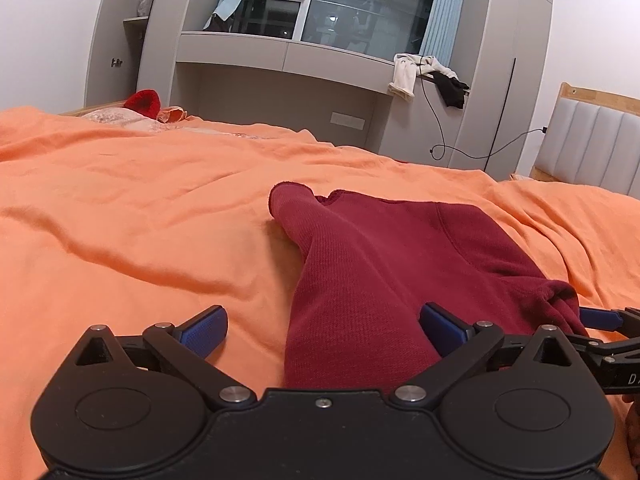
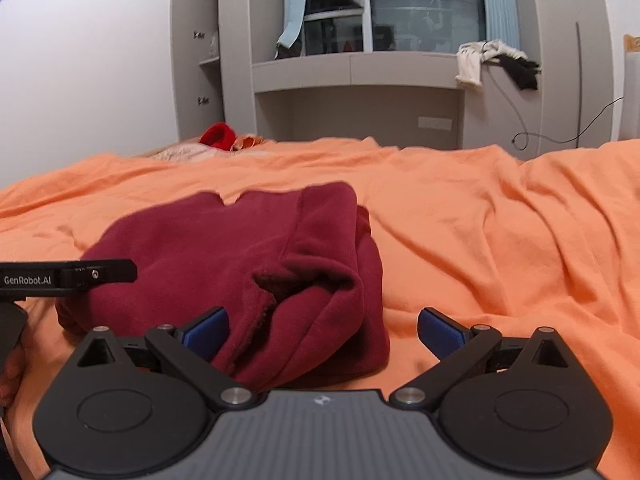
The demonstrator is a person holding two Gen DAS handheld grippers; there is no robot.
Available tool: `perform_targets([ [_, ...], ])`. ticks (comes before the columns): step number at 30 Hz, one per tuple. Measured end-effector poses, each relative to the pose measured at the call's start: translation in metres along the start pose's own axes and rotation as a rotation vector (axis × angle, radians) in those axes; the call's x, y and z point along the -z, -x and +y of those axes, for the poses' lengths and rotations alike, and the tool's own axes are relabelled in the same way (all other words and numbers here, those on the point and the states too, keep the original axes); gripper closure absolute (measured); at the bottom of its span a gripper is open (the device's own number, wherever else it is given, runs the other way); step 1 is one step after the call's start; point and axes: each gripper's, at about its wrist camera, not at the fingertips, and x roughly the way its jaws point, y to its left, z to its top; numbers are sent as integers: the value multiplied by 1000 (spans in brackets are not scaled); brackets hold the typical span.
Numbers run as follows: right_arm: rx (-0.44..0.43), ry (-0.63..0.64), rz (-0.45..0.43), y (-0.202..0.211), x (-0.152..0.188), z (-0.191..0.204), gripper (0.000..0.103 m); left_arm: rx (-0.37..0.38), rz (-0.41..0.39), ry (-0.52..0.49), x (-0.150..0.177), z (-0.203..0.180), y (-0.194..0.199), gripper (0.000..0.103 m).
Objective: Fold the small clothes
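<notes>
A dark red knit garment (image 1: 384,264) lies partly folded on the orange bedsheet (image 1: 140,208). One sleeve runs toward my left gripper (image 1: 324,330), which is open with the near edge of the cloth between its blue pads. In the right wrist view the same garment (image 2: 240,256) is a bunched pile. My right gripper (image 2: 322,330) is open, with the garment's near right corner between its pads. The right gripper's fingers (image 1: 600,318) show at the right edge of the left wrist view, next to the cloth. The left gripper's body (image 2: 68,276) shows at left.
Small clothes, one bright red (image 1: 144,104), lie at the bed's far left edge. A grey cabinet and desk unit (image 1: 280,64) stands behind the bed, with white and black clothes (image 1: 428,76) and a cable hanging. A padded headboard (image 1: 592,144) is at right.
</notes>
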Motion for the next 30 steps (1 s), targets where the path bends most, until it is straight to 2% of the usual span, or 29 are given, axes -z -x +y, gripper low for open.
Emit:
perform_targets([
  [4, -10, -32, -49, 16, -3, 7, 0, 0, -12, 10, -5, -2, 8, 1],
  [7, 14, -50, -101, 33, -3, 13, 0, 9, -33, 10, -8, -3, 20, 1],
  [16, 80, -97, -294, 84, -3, 20, 0, 8, -152, -37, -11, -5, 70, 1],
  [23, 99, -145, -380, 113, 8, 21, 0, -1, -232, -52, -1, -3, 106, 1],
  [30, 123, -93, -429, 139, 27, 40, 0, 0, -306, -97, 19, -6, 141, 1],
])
